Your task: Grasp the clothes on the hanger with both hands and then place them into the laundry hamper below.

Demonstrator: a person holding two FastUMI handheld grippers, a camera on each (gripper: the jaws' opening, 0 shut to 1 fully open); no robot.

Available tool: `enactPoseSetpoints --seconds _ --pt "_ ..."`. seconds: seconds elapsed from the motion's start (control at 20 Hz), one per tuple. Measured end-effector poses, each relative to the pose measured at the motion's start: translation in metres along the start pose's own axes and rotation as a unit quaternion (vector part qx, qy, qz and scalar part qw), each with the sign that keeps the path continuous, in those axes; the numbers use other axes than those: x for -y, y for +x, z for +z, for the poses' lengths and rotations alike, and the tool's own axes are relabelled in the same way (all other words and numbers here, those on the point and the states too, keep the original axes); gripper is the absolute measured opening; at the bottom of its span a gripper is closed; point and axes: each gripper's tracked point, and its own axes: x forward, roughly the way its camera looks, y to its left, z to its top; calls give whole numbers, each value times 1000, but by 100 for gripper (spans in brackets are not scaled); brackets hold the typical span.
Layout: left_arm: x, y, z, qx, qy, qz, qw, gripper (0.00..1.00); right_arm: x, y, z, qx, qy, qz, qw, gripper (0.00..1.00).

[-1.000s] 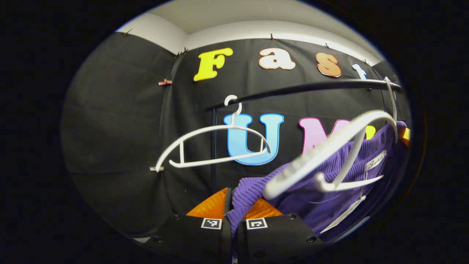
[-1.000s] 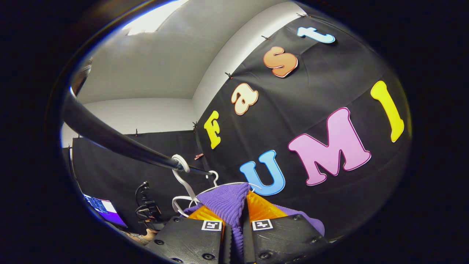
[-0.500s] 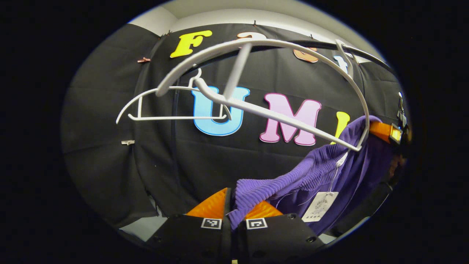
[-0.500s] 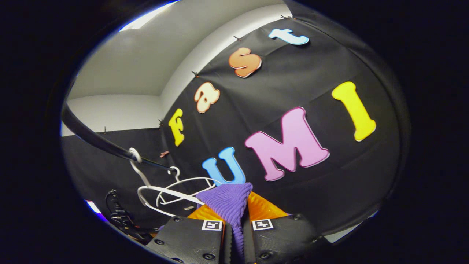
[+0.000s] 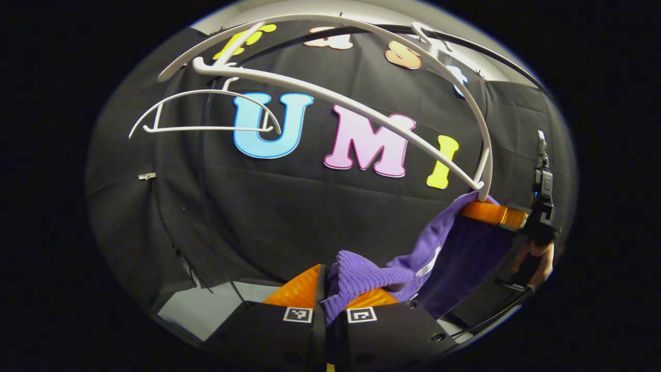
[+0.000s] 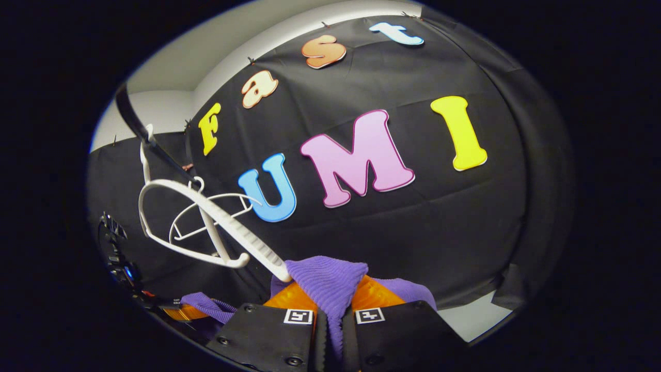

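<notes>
Left tongs (image 5: 330, 294): closed on a fold of the purple ribbed garment (image 5: 361, 276), which bunched up between both fingers at the bottom of the left gripper view.
Right tongs (image 6: 330, 302): likewise clamped on a fold of the same purple garment (image 6: 325, 281), the cloth rising as a peak between the two fingers; they also showed far off in the left gripper view (image 5: 493, 213), gripping the garment's other end, with a person's hand (image 5: 539, 256) behind them.
Garment: hung slack between the two tongs, below the white hangers; a white tag (image 5: 428, 263) dangled from it.
Near hanger (image 5: 361, 103): white plastic, tilted, its right tip touching the garment's upper edge next to the right tongs; in the right gripper view (image 6: 217, 227) its ribbed arm ended just at the cloth.
Far hanger (image 5: 206, 111): white, bare, hooked on the black rail (image 6: 139, 126) behind the near one.
Rail: ran across the top of the left gripper view, carrying both hangers' hooks.
Floor: a pale patch (image 5: 201, 310) lay low on the left.
</notes>
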Motion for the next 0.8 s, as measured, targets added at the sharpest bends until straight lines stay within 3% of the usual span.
enactPoseSetpoints --seconds 0.2,0.4,0.75,0.8 --pt "19 -7 -19 -17 0 -23 1000 10 -41 -20 -64 -78 0 42 996 16" --pt "16 -13 -40 -43 5 -18 999 10 -89 -37 -98 -130 -11 87 988 16" --pt "5 -32 -80 -93 -25 -1 995 10 -131 -54 -160 -210 -75 121 967 16" --pt "2 -34 -88 -106 -21 4 994 10 -132 -55 -173 -226 -91 120 963 11"
